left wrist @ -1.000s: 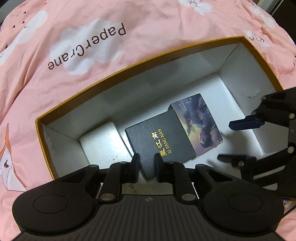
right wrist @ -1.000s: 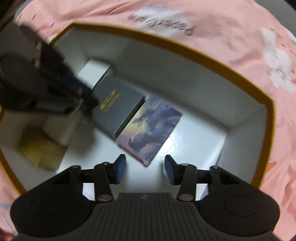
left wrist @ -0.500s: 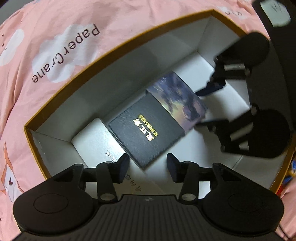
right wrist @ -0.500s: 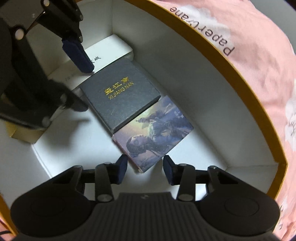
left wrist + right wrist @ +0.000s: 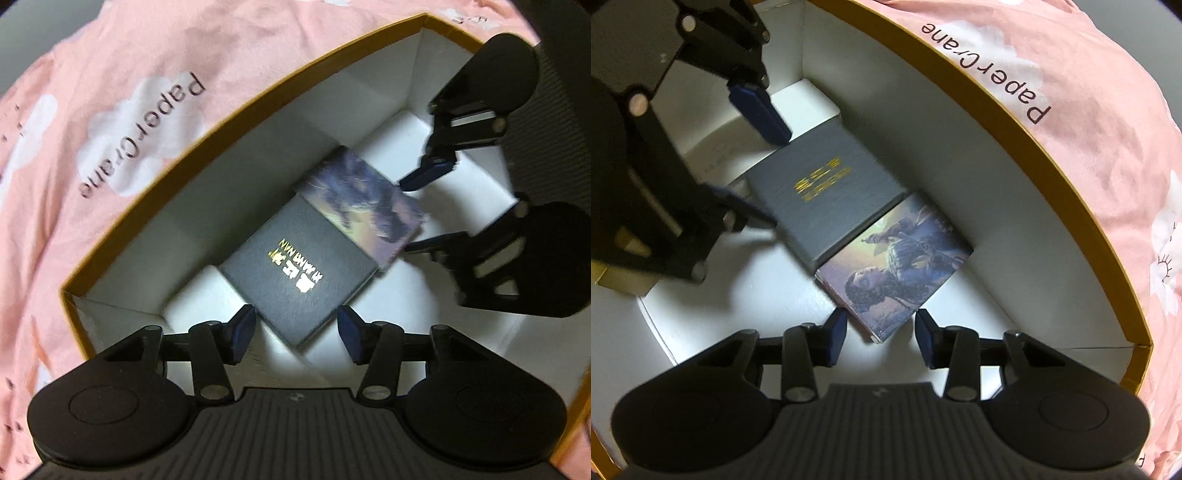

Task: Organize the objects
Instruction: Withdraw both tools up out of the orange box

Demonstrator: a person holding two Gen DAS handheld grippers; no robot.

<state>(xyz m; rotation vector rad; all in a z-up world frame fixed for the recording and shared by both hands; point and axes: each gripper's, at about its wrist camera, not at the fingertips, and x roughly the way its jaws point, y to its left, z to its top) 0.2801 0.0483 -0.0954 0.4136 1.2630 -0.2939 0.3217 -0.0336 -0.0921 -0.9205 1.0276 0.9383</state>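
left claw (image 5: pixel 296 332): mine, pointing steeply down into the box. Jaws are spreading apart right now; a corner of the dark case sits in the gap but the pads aren't pressing on it.

right claw (image 5: pixel 881 332): also aimed down into the box, jaws partly apart and not moving. The near corner of the picture box pokes in between the pads with gaps on both sides, so no grip as far as I can see.

dark case (image 5: pixel 299 277): black textured case with gold lettering on the lid, lying flat on the box floor, corner toward my left claw.

picture box (image 5: pixel 895 269): small flat box with a painted figure on top, lying flat and butted right up against one edge of the dark case.

white block (image 5: pixel 809 107): low white box just past the dark case, at the end wall.

storage box (image 5: pixel 229 122): big open carton, white inside with a mustard-brown rim. Everything above is inside it.

yellow carton (image 5: pixel 613 278): small one, half hidden behind my left claw in the right wrist view. Can't tell more.

bedding (image 5: pixel 110 81): pink fabric with white clouds and "PaperCrane" printed on it, all around the storage box.
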